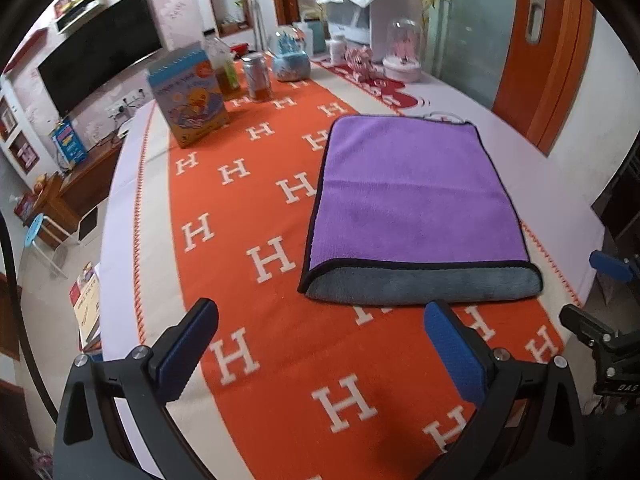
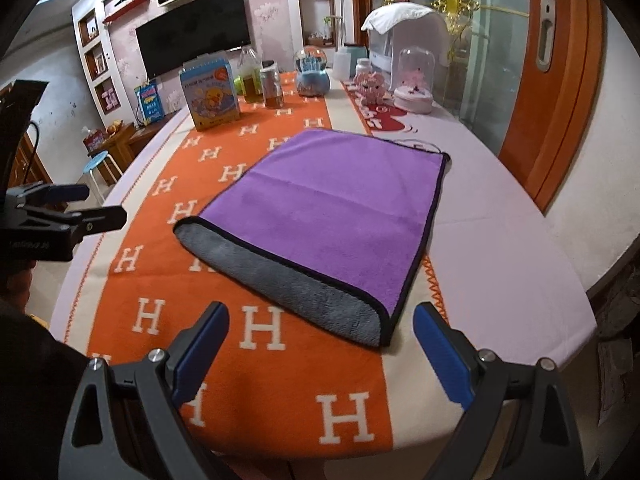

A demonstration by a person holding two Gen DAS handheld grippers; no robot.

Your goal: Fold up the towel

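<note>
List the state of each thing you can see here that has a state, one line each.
Purple and grey microfibre towel: folded over once, lying flat, grey underside showing at near edge, ungripped.
Left gripper: open, empty, above the cloth.
Right gripper: open, empty, near the towel's corner.
Orange H-patterned tablecloth: spread flat.
Wall-mounted black television: screen dark.
Blue picture box: standing upright.

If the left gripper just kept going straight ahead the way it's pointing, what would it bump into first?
Most likely the towel: the open left gripper points slightly down over the orange H-patterned cloth, toward the grey near edge. Depth is hard to judge; it might touch the cloth just short of it.
</note>
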